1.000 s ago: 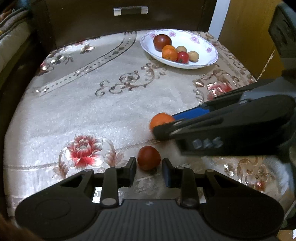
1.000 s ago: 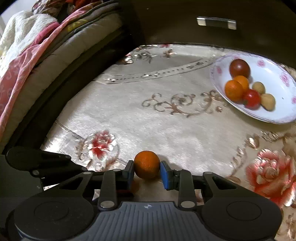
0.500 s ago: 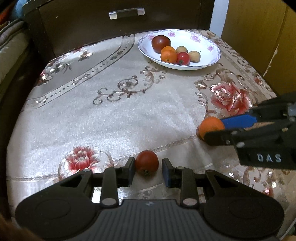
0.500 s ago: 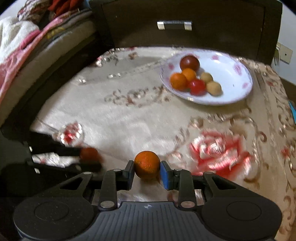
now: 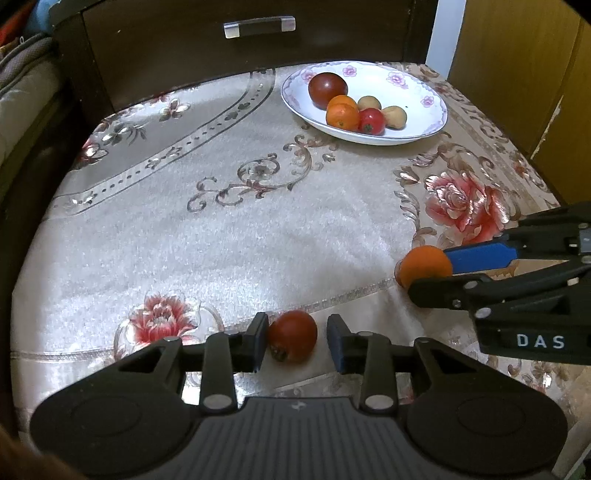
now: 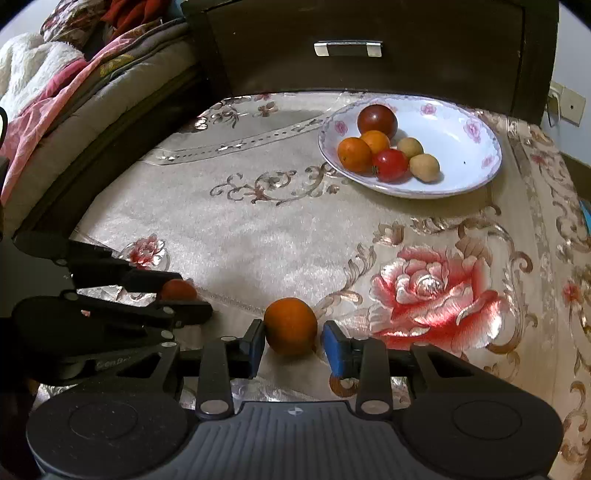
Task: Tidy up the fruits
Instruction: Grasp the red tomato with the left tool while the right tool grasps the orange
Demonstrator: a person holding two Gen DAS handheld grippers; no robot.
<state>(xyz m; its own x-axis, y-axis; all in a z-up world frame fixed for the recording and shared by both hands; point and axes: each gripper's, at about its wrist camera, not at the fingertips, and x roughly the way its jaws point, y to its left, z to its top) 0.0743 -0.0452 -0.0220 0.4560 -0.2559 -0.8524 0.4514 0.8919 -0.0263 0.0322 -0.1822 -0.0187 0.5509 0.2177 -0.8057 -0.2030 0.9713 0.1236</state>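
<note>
Tablecloth (image 5: pixel 229 236); hand-held grippers opening around tomato (image 5: pixel 292 335), orange (image 6: pixel 290 326).

tablecloth (image 5: pixel 229 229): cream, with gold scrolls and red-pink roses;
plate (image 5: pixel 424 122): white, with small pink flowers on the rim;
fruits in plate (image 5: pixel 343 115): dark red, orange, bright red, tan;
tomato (image 5: pixel 292 335): red;
orange (image 6: pixel 290 326): orange;
gripper pads (image 6: pixel 334 349): blue;
drawer front (image 6: pixel 369 22): dark brown, silver handle
</note>
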